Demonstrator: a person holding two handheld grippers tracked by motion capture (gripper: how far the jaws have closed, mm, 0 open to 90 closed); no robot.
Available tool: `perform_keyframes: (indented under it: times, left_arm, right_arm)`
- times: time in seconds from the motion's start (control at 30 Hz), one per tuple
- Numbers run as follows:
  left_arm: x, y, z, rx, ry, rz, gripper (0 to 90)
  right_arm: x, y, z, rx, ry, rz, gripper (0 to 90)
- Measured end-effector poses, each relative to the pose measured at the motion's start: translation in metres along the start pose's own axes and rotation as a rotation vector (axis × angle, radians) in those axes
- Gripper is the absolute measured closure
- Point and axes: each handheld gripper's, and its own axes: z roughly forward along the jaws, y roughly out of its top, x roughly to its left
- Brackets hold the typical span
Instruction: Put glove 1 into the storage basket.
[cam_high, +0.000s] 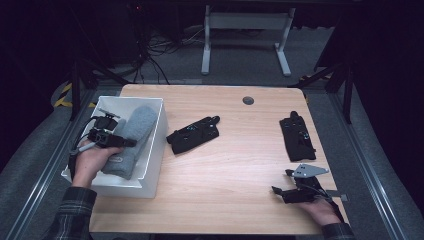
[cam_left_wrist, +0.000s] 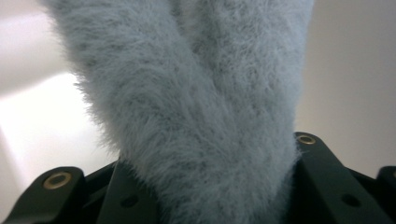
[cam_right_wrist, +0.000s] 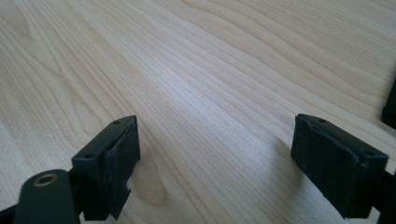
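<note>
Clearly left gripper (cam_high: 131, 143) is clamped on the grey mitten (cam_left_wrist: 201, 116), held low inside the white bin (cam_high: 152, 165) — likely to drop it there. Right gripper (cam_right_wrist: 215, 161) rests idle on the table (cam_high: 235, 165), jaws wide apart — black gloves (cam_high: 193, 134) wait.

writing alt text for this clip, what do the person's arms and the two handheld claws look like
Both sleeves are dark plaid. The left claw is black with a thin cable looping behind it. The right claw is black too, topped by a grey three-cornered plate; its pads are flat, rectangular and dark.
</note>
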Motion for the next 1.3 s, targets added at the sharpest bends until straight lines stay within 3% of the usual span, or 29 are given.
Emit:
perform_keyframes:
  times: [0.07,0.2,0.33,0.5,0.57,0.8,1.0,1.03,1.3]
  left_arm:
    - [0.006,-0.003,0.009,0.019,-0.012,-0.012,61.7]
    - [0.015,-0.008,0.023,0.062,0.007,-0.032,60.4]
    - [0.019,-0.014,0.034,0.092,0.031,-0.022,52.8]
    - [0.021,-0.015,0.030,0.048,0.063,-0.025,34.9]
    - [0.016,-0.012,0.019,0.004,0.097,-0.016,25.8]
    - [0.003,-0.005,-0.005,-0.094,0.133,0.009,17.7]
    - [-0.018,0.005,-0.029,-0.167,0.086,0.050,16.8]
    - [-0.027,0.009,-0.035,-0.186,0.073,0.073,16.8]
    - [-0.059,0.020,-0.043,-0.226,-0.006,0.134,16.7]
  right_arm:
    - [0.000,0.000,0.000,0.001,-0.001,0.000,16.0]
    - [0.000,0.000,0.000,0.001,-0.001,0.000,16.0]
    - [0.000,0.000,0.000,0.001,-0.001,0.000,16.0]
    - [0.000,0.000,0.000,0.000,0.000,0.000,16.0]
    - [0.000,0.000,0.000,0.001,-0.001,0.000,16.0]
    - [0.000,0.000,0.000,0.001,-0.001,0.000,16.0]
    - [0.000,0.000,0.000,0.001,-0.001,0.001,16.0]
    - [0.000,0.000,0.000,0.001,-0.002,0.000,16.0]
    - [0.000,0.000,0.000,0.001,-0.001,-0.001,16.0]
